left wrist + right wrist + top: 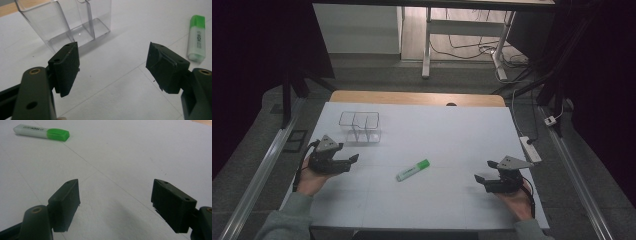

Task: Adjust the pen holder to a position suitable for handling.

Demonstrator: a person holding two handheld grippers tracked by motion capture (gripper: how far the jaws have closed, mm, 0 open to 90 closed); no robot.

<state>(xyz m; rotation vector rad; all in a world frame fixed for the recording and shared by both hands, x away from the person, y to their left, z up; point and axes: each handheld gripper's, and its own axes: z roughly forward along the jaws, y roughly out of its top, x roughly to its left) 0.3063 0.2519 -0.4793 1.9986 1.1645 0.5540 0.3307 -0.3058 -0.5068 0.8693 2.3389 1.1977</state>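
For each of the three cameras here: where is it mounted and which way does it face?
High view: above the person's side, looking forward and down on the table; forearms and both hands enter below.
Left gripper view: rides the left gripper, facing the clear organizer; open jaws.
Right gripper view: rides the right gripper, open jaws.
All three share the green highlighter.

On white table (452, 135): one green highlighter (412, 170), capped, lying flat; also seen at (197, 37) and (41, 132). One clear plastic organizer (359, 126), counted as a single piece with two compartments visible side by side (72, 22). Two handheld grippers: left gripper (351, 161), right gripper (483, 171). Two black jaws per gripper, four jaws total, each pair standing apart with nothing between. One grey three-cornered plate per gripper, two total. Two hands counted, one per gripper. One table, one white surface sheet.
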